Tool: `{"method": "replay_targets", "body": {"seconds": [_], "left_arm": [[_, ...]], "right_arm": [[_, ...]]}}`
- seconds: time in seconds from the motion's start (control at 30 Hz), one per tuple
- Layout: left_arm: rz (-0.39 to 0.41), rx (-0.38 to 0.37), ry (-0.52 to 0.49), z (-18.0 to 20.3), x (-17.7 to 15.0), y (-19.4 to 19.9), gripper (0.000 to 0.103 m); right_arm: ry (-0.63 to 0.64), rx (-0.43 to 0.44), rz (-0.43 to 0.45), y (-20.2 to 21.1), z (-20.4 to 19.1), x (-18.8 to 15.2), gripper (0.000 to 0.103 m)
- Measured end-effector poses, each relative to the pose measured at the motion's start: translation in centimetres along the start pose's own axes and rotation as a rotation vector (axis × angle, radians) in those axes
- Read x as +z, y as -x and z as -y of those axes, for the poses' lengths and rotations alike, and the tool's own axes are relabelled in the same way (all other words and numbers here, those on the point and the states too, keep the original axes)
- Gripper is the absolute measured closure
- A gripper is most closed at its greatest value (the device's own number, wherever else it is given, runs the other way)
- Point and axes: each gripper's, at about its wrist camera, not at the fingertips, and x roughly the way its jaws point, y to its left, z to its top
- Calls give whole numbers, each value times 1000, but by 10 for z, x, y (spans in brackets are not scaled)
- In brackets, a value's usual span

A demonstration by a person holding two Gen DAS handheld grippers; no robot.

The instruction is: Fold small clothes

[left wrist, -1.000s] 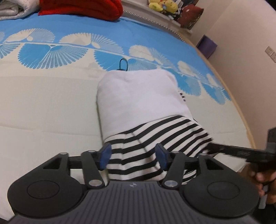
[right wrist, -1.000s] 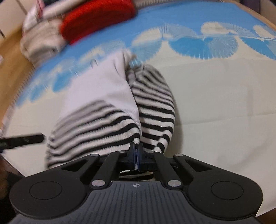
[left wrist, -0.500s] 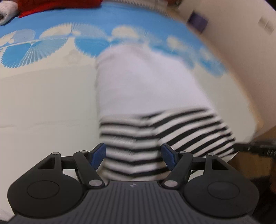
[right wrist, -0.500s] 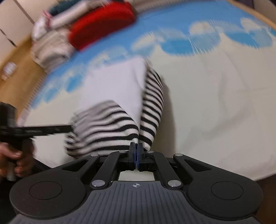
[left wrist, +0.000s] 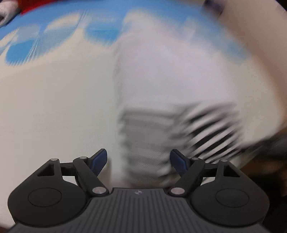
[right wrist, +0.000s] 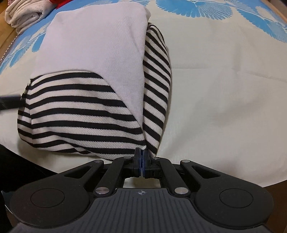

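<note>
A small folded garment (right wrist: 93,75), white on top with black-and-white striped parts, lies on the bed. My right gripper (right wrist: 141,161) is shut on its near striped corner, at the bed's front edge. In the left wrist view, which is blurred by motion, the garment (left wrist: 170,93) lies ahead of my left gripper (left wrist: 139,162). That gripper is open and empty, its blue pads either side of the striped near end. A dark bar, the tip of my left gripper, shows at the left edge of the right wrist view (right wrist: 9,102).
The bed sheet (right wrist: 224,89) is cream with blue fan prints at the far side. Folded pale clothes (right wrist: 25,12) and a red item lie at the far left corner. The bed's front edge is just below my right gripper.
The left gripper has opened a little wider and is moving fast, blurring its view. The right gripper stayed shut on the striped corner and moved closer over the garment.
</note>
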Motion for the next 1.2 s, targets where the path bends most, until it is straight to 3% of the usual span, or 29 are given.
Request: {"method": "replay_targets", "body": {"seconds": [0.07,0.2,0.3,0.37,0.43,0.57,0.77,0.8,0.87,0.93,1.0,1.03,1.07,1.13,1.2], "left_arm": [[-40,-4,22,-2,-2,-7,18],[-3,11,-22,0,-3,4,18],[14,-27,26,-11,-1,10,18],[44,-48,54,-18,2,17,18],[83,-59,93,-28,7,24,18],[137,-60,171,-37,17,35,18],[168,-43,207,-41,20,41,18],[172,-41,212,-42,21,41,18],[182,-40,227,-47,23,40,18],[196,-41,245,-50,26,42,18],[211,-43,259,-50,28,43,18],[215,-44,262,-50,29,43,18],[218,-46,263,-50,29,44,18],[213,-44,257,-49,30,42,18],[208,-40,253,-48,30,41,18]], "right_arm": [[1,-7,-4,-1,-2,1,103],[-13,19,35,14,-4,8,100],[-115,100,203,48,13,23,75],[-199,137,323,62,22,34,47],[-280,130,397,61,30,47,40],[-404,172,433,39,31,73,40],[-460,155,415,1,31,111,43],[-470,186,415,-4,30,116,47],[-448,261,424,-12,24,125,100],[-411,282,475,-7,16,128,102],[-474,278,577,4,22,125,102],[-507,231,589,4,26,124,103],[-514,130,565,1,27,124,103],[-472,-16,445,-16,25,128,102],[-454,-43,374,-26,21,127,98]]}}
